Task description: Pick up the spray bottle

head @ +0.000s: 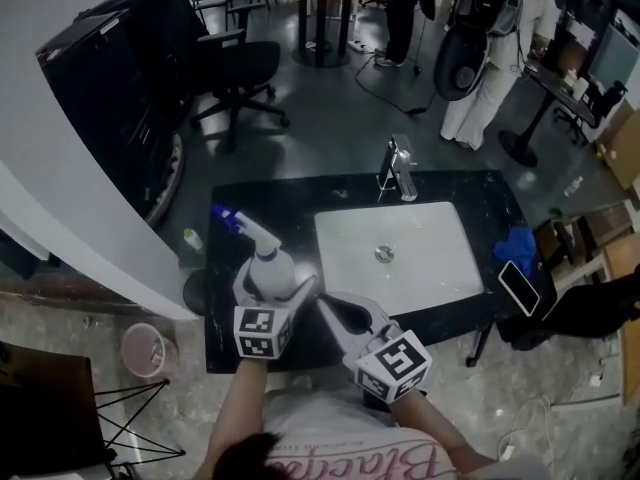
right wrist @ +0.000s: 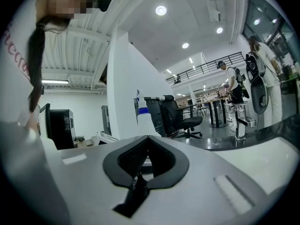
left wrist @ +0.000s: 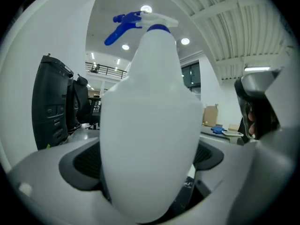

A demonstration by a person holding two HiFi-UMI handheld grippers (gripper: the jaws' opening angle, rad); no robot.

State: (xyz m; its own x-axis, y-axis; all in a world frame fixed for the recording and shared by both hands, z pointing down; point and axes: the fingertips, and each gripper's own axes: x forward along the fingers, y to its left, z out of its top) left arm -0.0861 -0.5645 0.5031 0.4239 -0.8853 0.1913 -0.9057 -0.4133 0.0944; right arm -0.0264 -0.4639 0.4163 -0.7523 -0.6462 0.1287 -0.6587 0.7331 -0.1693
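Note:
The spray bottle point(head: 270, 264) is white with a blue trigger head and stands upright on the black counter point(head: 300, 196), left of the sink. My left gripper point(head: 273, 284) is open, its two jaws on either side of the bottle's body. In the left gripper view the bottle point(left wrist: 150, 125) fills the space between the dark pads point(left wrist: 80, 165), and I see no pad pressing on it. My right gripper point(head: 324, 304) lies just right of the bottle at the counter's front edge. Its jaws are shut on nothing point(right wrist: 145, 168), and the bottle point(right wrist: 142, 114) stands beyond them.
A white sink basin point(head: 445, 268) with a chrome faucet point(head: 400, 170) takes up the counter's middle. A blue cloth point(head: 517, 248) and a phone point(head: 518, 288) lie at the right end, a small green-capped bottle point(head: 192, 238) at the left. A pink bin point(head: 148, 350) stands on the floor.

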